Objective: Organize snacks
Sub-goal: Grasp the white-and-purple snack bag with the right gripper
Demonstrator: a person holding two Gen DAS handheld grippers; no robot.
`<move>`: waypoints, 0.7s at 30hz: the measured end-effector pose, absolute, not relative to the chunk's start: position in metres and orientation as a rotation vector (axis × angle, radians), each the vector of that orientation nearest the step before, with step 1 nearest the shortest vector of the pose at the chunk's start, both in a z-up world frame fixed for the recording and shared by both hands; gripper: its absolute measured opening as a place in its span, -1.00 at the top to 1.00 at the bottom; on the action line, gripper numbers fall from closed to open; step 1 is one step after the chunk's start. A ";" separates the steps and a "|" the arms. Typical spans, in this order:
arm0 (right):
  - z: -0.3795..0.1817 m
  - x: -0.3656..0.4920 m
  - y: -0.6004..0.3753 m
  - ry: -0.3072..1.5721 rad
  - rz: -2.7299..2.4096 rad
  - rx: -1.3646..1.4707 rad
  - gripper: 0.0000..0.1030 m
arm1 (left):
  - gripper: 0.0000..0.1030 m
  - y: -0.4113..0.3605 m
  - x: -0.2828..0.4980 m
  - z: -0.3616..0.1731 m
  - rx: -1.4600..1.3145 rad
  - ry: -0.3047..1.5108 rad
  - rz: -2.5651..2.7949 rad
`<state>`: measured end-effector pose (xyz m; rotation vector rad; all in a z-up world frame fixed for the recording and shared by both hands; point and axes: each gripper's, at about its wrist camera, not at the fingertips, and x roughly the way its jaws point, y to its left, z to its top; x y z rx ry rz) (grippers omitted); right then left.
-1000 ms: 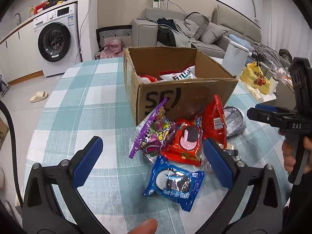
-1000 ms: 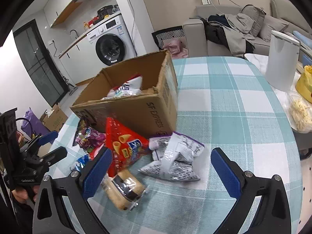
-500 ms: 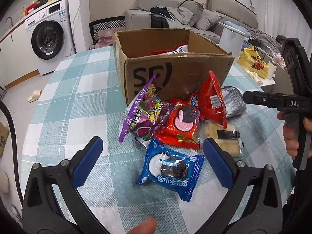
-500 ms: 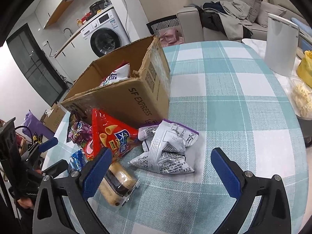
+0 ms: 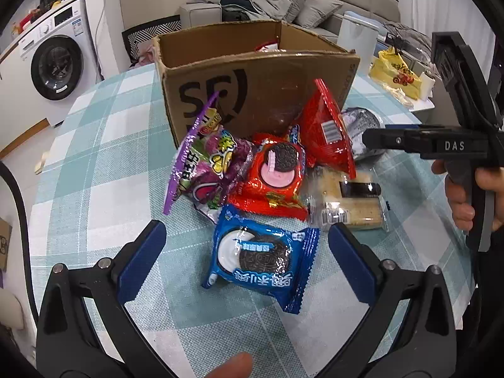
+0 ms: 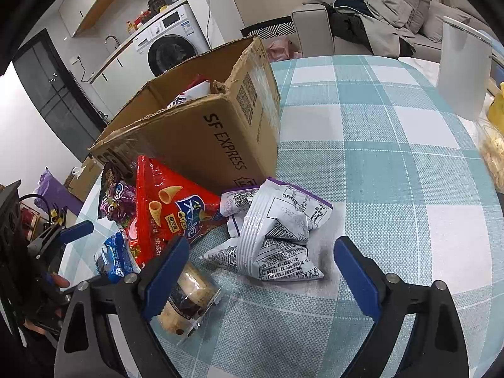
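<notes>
the left gripper (image 5: 242,255) is open over the blue cookie pack (image 5: 261,255), which lies near the box (image 5: 252,94). the right gripper (image 6: 261,261) is closing, nothing pinched, above the silver bag (image 6: 274,239). both look light, soft and crinkly, so grab the middle gently.

Cardboard box (image 5: 252,94): matt brown corrugated board, torn rough along its rim, with a glossy strip of clear tape. Tablecloth (image 6: 378,163): woven cloth, matt, in a teal and white check. Blue cookie packet (image 5: 261,258), red cookie packet (image 5: 274,182), purple candy bag (image 5: 204,163) and red cone-snack bag (image 6: 170,214): glossy plastic film with bright reflections. Silver-grey snack bag (image 6: 274,236): crinkled film with a duller sheen. Clear-wrapped biscuit pack (image 5: 346,201): transparent shiny plastic. Gripper pads (image 6: 167,267): matt blue, on smooth black plastic arms with metal screws.
</notes>
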<state>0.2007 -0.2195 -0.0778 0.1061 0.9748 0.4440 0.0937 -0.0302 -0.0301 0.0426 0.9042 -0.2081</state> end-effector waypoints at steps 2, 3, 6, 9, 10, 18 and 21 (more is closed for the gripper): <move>-0.079 0.201 -0.220 0.973 0.446 0.108 -0.79 | -0.99 -0.033 0.093 -0.033 0.049 0.918 -0.220; -0.079 0.201 -0.220 0.973 0.447 0.108 -0.77 | -0.99 -0.034 0.093 -0.034 0.053 0.922 -0.223; -0.080 0.200 -0.219 0.972 0.447 0.106 -0.71 | -0.99 -0.037 0.092 -0.036 0.062 0.927 -0.230; -0.080 0.200 -0.218 0.968 0.450 0.108 -0.67 | -0.99 -0.037 0.092 -0.038 0.063 0.935 -0.228; -0.080 0.200 -0.218 0.968 0.451 0.108 -0.66 | -0.99 -0.037 0.093 -0.039 0.063 0.939 -0.224; -0.085 0.203 -0.219 0.975 0.459 0.127 -0.30 | -0.99 -0.030 0.101 -0.049 0.042 0.978 -0.204; -0.084 0.203 -0.223 0.969 0.460 0.151 -0.11 | -0.99 -0.029 0.102 -0.051 0.044 0.982 -0.203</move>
